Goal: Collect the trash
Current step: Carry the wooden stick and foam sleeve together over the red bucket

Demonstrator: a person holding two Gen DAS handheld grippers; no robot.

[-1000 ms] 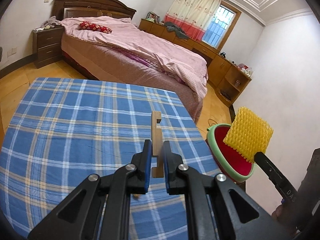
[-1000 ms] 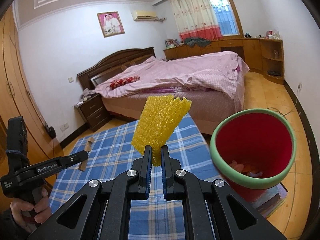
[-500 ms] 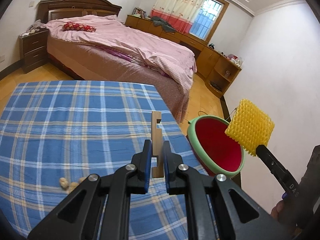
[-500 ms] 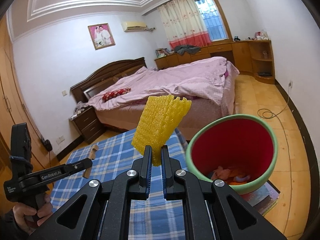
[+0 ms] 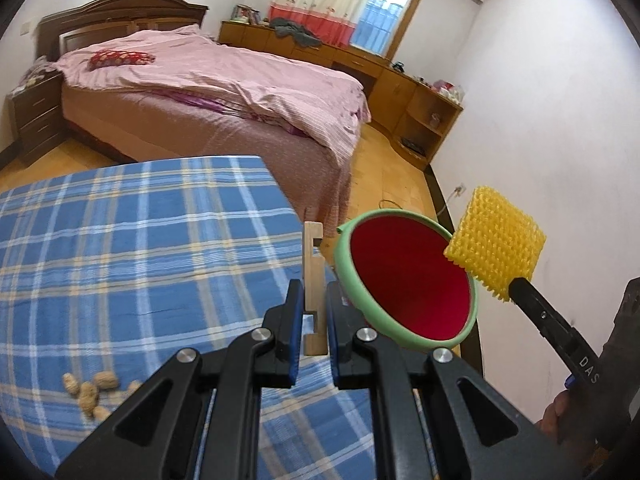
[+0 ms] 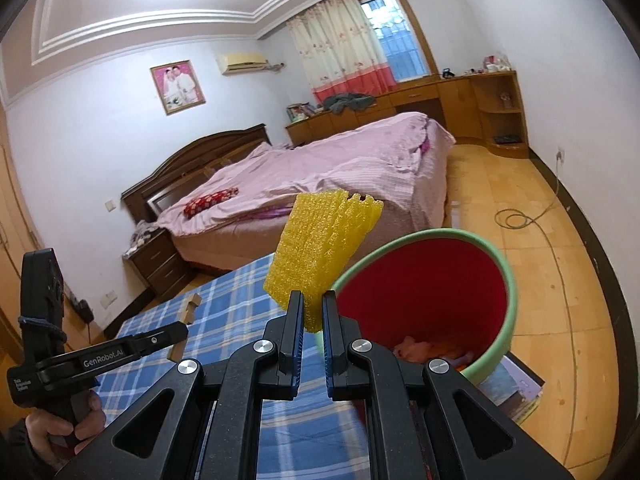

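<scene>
My left gripper (image 5: pixel 312 312) is shut on a notched wooden strip (image 5: pixel 313 280), held upright above the table's right edge, next to the bin. My right gripper (image 6: pixel 311 320) is shut on a yellow foam net sleeve (image 6: pixel 320 256), also in the left wrist view (image 5: pixel 496 248), held over the far rim of the bin. The bin (image 5: pixel 408 284) is red inside with a green rim (image 6: pixel 508 276) and stands on the floor beside the table; some trash (image 6: pixel 432 350) lies at its bottom. The left gripper and strip (image 6: pixel 186 312) show at the left of the right wrist view.
The table has a blue plaid cloth (image 5: pixel 120 248). Several peanuts (image 5: pixel 90 392) lie on it near the front left. A bed with pink covers (image 5: pixel 224 92) stands behind. Books (image 6: pixel 512 388) lie on the floor under the bin. A cable (image 6: pixel 520 220) lies on the wooden floor.
Both grippers have moved right toward the bin, which looms larger in both views. The peanuts have come into the left wrist view. Both grips are unchanged.
</scene>
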